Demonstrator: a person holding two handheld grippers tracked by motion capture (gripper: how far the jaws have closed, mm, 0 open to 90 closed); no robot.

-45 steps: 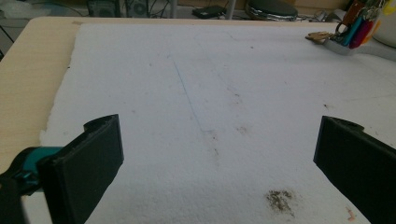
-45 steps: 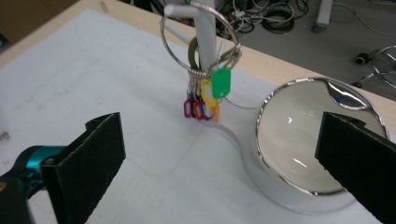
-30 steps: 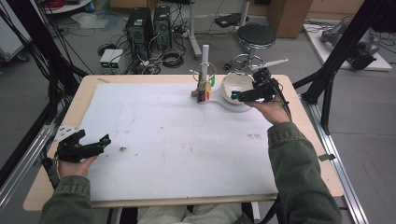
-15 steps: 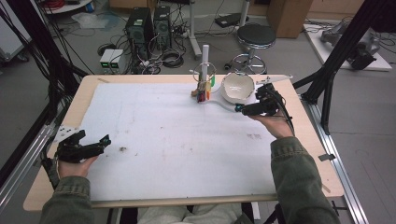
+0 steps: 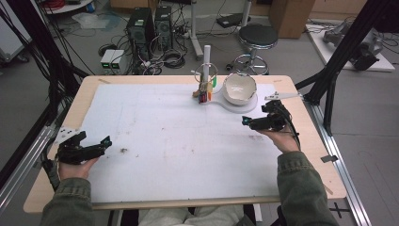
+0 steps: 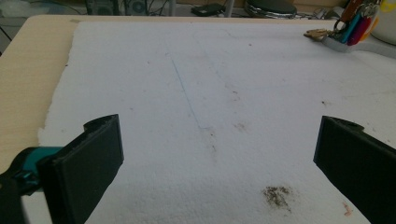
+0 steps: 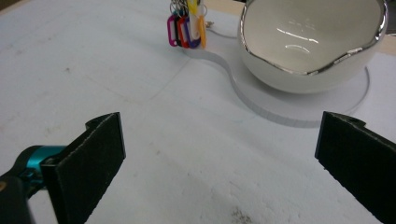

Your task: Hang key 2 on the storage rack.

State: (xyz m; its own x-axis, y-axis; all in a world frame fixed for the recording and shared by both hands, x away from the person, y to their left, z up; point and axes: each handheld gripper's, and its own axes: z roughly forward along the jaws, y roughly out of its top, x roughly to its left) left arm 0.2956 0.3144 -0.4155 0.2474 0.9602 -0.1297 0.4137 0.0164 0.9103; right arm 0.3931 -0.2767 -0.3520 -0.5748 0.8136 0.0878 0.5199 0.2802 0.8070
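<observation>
A white bowl with a silver rim (image 5: 239,88) (image 7: 310,42) stands on a flat white base (image 5: 221,100) (image 7: 289,109) at the back of the table. On the same base rises a white post (image 5: 206,59), hung with coloured key tags (image 5: 203,96) (image 7: 187,30) (image 6: 352,25). My right gripper (image 5: 256,115) (image 7: 219,158) hovers over the mat just in front of the bowl, open and holding nothing. My left gripper (image 5: 94,140) (image 6: 219,158) rests at the mat's near left edge, also open and holding nothing.
A stained white mat (image 5: 179,136) covers most of the wooden table (image 5: 308,155). A dark smudge (image 6: 278,196) lies just ahead of the left gripper. Black frame posts (image 5: 339,56) stand at both sides; a stool (image 5: 258,35) and computers (image 5: 143,23) stand behind the table.
My right gripper has drawn back from beside the bowl toward the person and now sits lower over the mat. The left gripper has stayed in place.
</observation>
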